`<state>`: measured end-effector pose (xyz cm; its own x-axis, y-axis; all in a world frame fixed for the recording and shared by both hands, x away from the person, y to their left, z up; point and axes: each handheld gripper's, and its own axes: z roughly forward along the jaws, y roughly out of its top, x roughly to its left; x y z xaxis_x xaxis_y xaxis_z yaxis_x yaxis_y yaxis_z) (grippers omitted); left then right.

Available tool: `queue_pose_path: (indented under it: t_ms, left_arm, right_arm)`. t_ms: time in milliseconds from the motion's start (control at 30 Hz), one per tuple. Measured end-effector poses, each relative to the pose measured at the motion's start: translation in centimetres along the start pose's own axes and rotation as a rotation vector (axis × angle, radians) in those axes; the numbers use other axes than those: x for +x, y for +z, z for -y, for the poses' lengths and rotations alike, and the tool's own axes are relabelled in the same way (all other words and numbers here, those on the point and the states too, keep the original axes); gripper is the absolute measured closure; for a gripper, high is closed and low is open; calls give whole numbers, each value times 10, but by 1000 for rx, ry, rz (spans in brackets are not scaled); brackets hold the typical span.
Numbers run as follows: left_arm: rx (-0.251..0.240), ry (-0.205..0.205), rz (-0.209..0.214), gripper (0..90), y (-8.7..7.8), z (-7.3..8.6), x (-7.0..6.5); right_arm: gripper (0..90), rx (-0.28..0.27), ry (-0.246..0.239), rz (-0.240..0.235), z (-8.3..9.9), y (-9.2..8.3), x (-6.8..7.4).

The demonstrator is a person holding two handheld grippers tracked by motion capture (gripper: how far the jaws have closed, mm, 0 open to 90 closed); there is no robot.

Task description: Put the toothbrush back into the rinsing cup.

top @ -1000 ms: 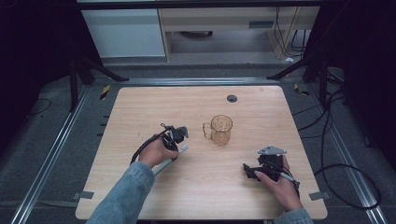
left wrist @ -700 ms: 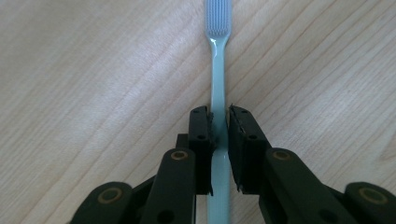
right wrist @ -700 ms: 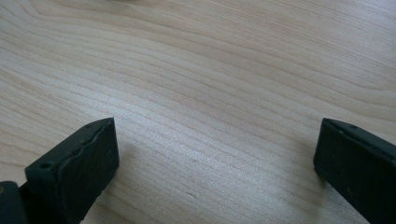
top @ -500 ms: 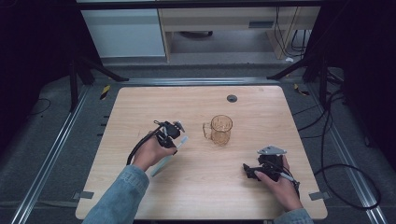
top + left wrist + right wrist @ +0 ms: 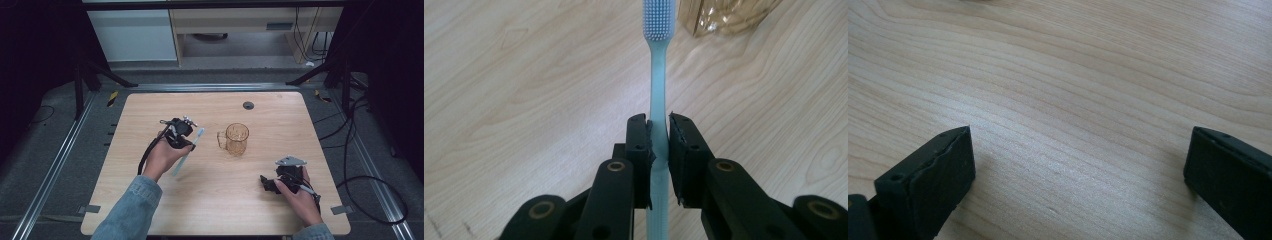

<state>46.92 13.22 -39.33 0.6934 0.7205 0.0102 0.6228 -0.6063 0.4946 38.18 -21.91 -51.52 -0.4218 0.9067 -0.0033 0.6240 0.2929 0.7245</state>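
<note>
High view shows one toothbrush (image 5: pixel 189 148), one glass mug (image 5: pixel 235 139) and two grippers on one wooden table (image 5: pixel 150 110). Left gripper (image 5: pixel 186 134) clamps the toothbrush handle, held above the table just left of the mug. Right gripper (image 5: pixel 270 184) rests near the table's front right, jaws wide apart with nothing between them.

A pale wooden table (image 5: pixel 215 200) carries everything. Near its centre stands a clear amber plastic mug (image 5: pixel 236 139) with its handle turned to nine o'clock. At nine o'clock from the mug, just beside that handle, a light blue plastic toothbrush (image 5: pixel 187 152) sits clamped in the left gripper (image 5: pixel 184 140), head pointing to one o'clock, toward the mug, and lifted off the wood. The right gripper (image 5: pixel 266 183) rests at five o'clock from the mug, well apart from it. A small dark round grommet (image 5: pixel 248 105) lies at twelve o'clock, behind the mug.
</note>
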Motion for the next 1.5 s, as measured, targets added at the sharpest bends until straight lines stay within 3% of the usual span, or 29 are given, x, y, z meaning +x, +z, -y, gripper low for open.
queue_pose_path:
  t_ms: [300, 533, 767, 1167, 1300, 1500]
  left_arm:
    - [-98, -16, -18, 791, -4, -22, -7]
    - [-146, -16, -26, 791, -7, -38, -9]
    - [-151, -11, -46, 791, -13, -50, -12]
    - [-210, 4, -69, 791, -17, -69, -22]
    - [-258, -14, -87, 790, -19, -71, -23]
    - [-326, -4, -110, 791, -23, -74, -30]
  right_arm:
    - [4, 0, 0, 0, 0, 0, 0]
    - [4, 0, 0, 0, 0, 0, 0]
    - [6, 0, -2, -1, 0, 0, 0]
    - [4, 0, -2, -3, 0, 0, 0]
    - [4, 1, -5, -5, 0, 0, 0]
    - [4, 0, -9, -4, 1, -1, 0]
